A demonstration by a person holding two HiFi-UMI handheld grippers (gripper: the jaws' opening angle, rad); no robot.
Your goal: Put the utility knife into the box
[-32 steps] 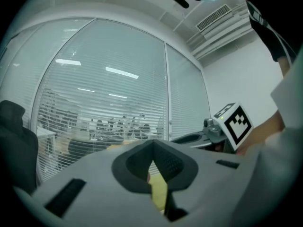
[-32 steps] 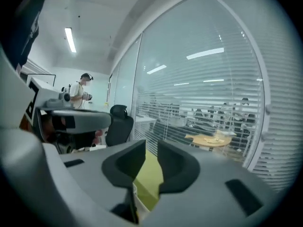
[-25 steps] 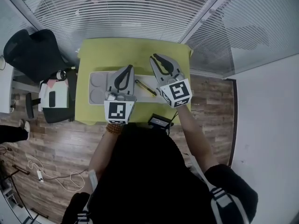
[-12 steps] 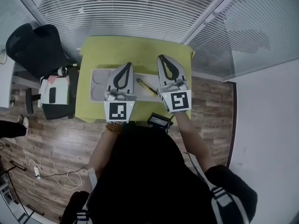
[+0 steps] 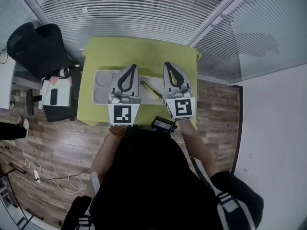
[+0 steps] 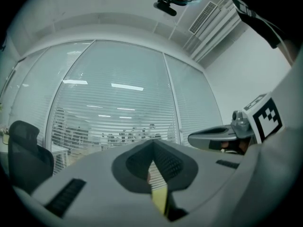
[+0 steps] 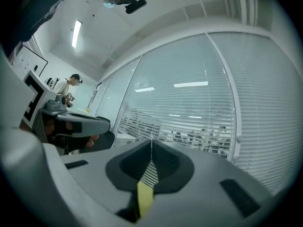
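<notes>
The utility knife [image 5: 150, 89], yellow and black, lies slantwise at the right end of the white box [image 5: 101, 74], apparently on the box's surface. Whether it sits in a compartment cannot be told. Nothing grips it.

The left gripper [image 5: 133, 67] hangs over the middle of the box, just left of the knife. In the left gripper view its jaws [image 6: 152, 148] are together with nothing between them.

The right gripper [image 5: 168, 64] is over the right end of the box, just right of the knife. In the right gripper view its jaws [image 7: 151, 146] are closing the last of the way. The tips meet and hold nothing.

Both grippers point away from the person, side by side, with the knife between them.

The box has round wells at its left end and rests on the green bench [image 5: 139, 51]. A small black device [image 5: 163, 124] sits at the bench's near edge, in front of the box's right end. A black chair [image 5: 36, 44] stands on the wood floor [image 5: 62, 147], well left of the box. Slatted blinds [image 5: 120, 13] run beyond the box.
</notes>
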